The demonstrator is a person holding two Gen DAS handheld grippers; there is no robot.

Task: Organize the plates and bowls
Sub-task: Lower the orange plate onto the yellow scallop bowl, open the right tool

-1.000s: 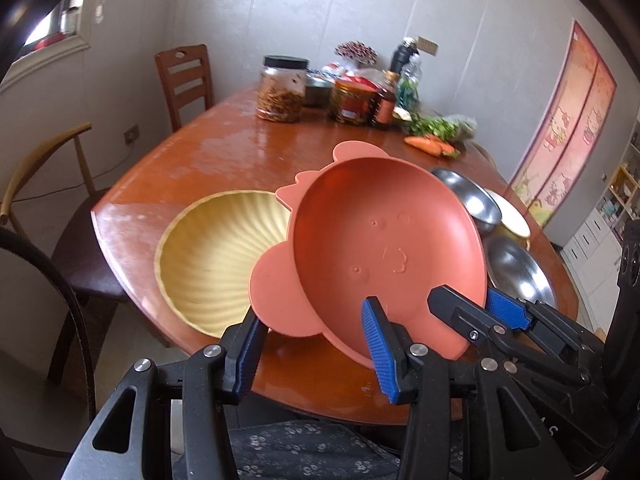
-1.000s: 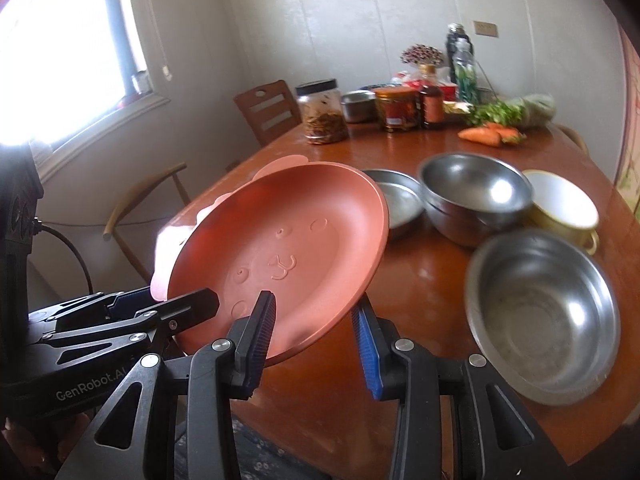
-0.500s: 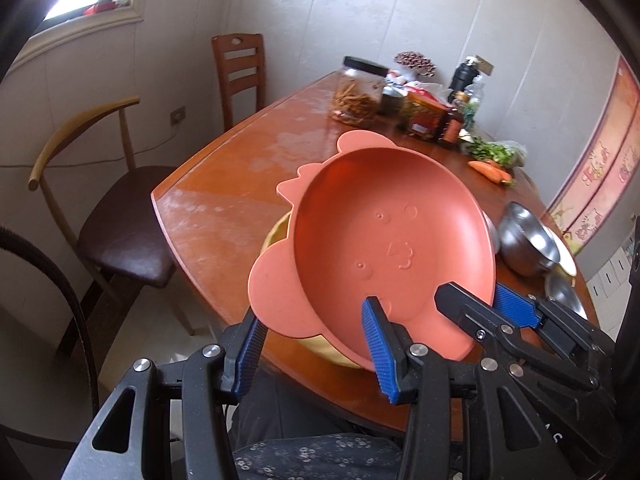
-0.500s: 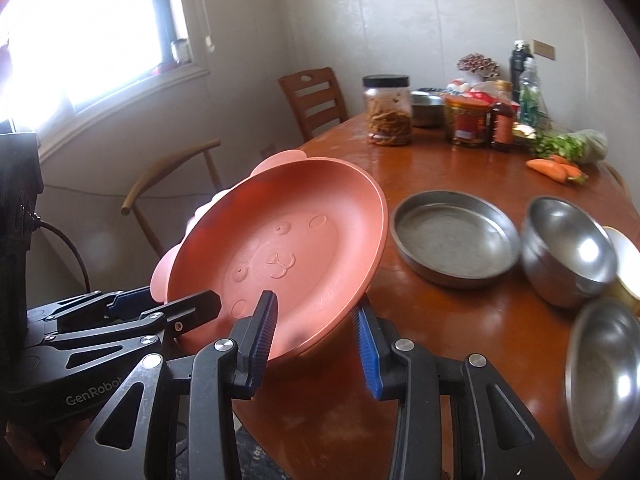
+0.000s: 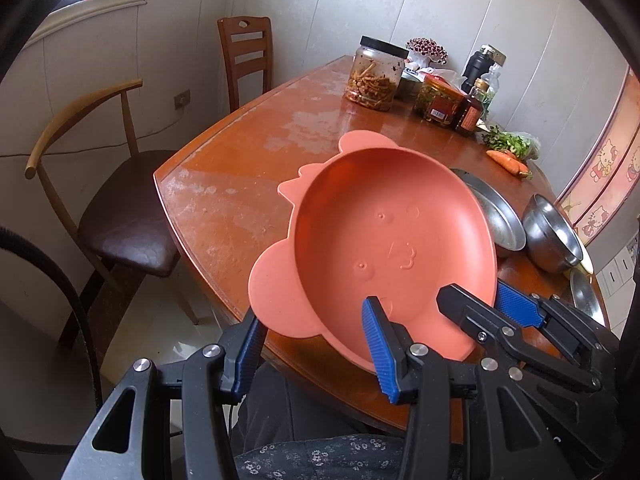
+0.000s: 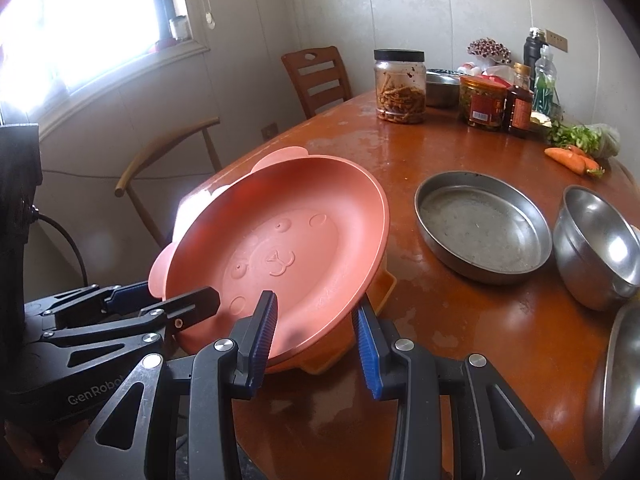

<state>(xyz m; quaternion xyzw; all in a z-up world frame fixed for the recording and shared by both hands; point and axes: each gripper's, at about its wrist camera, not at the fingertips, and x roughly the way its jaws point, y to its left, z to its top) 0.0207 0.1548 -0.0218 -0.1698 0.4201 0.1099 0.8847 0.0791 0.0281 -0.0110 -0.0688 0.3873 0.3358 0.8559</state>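
I see the wooden bench (image 6: 460, 320) carrying steel bowls. Above its near edge my left hand-held gripper (image 5: 312, 344) and right hand-held gripper (image 6: 316, 336) each clench the tilted orange plate (image 5: 384, 252) by its rim.

Two grippers, one shared hold

The left gripper (image 5: 312, 344) and the right gripper (image 6: 316, 336) sit side by side, both angled downward with blue-padded jaws narrowed onto the near rim of the same tilted pink bear-face plate (image 5: 394, 248), the right one at the left one's right.
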